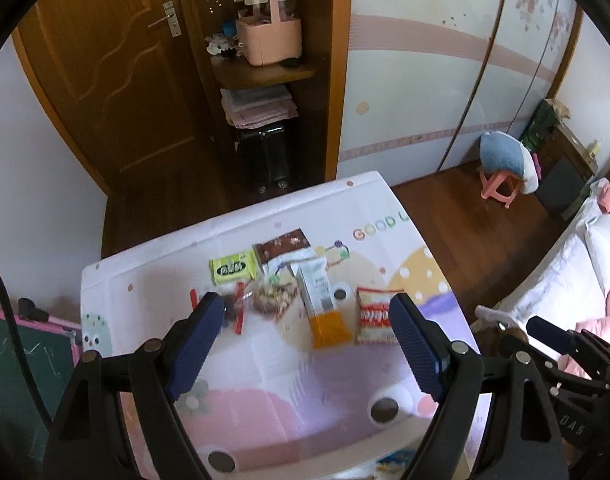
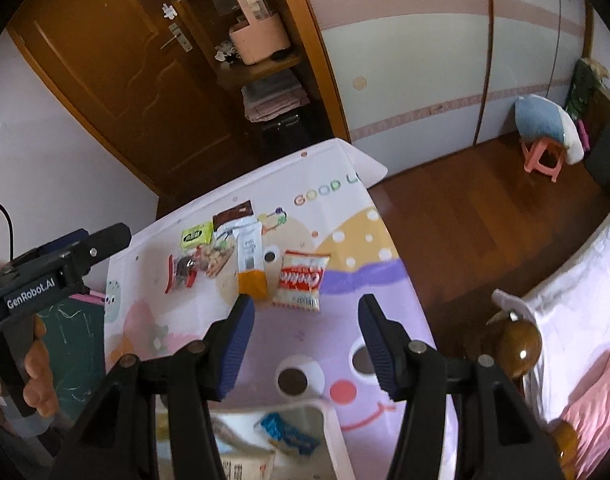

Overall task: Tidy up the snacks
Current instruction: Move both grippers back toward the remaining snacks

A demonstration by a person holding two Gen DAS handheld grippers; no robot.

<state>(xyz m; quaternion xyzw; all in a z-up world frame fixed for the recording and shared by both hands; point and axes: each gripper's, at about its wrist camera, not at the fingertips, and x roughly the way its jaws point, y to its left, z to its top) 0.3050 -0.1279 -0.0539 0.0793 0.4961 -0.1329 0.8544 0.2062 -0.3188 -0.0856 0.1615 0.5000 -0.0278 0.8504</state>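
Note:
Several snack packs lie in a row on the table (image 1: 265, 380): a green packet (image 1: 232, 270), a brown packet (image 1: 283, 245), a clear bag of mixed snacks (image 1: 273, 298), a white and orange pouch (image 1: 323, 308), a red and white bag (image 1: 375, 314) and a red-edged packet (image 1: 235, 308). My left gripper (image 1: 305, 320) is open and empty above the table, short of them. My right gripper (image 2: 305, 320) is open and empty, just short of the red and white bag (image 2: 303, 278) and the pouch (image 2: 251, 264). A white bin (image 2: 329, 436) below it holds a blue packet (image 2: 289, 434).
The table wears a pastel cartoon cloth. A green chalkboard (image 1: 29, 364) stands at its left. A wooden door and a shelf with a pink basket (image 1: 271, 36) are behind. A pink stool (image 1: 499, 188) stands on the floor, a bed (image 1: 577, 272) at right.

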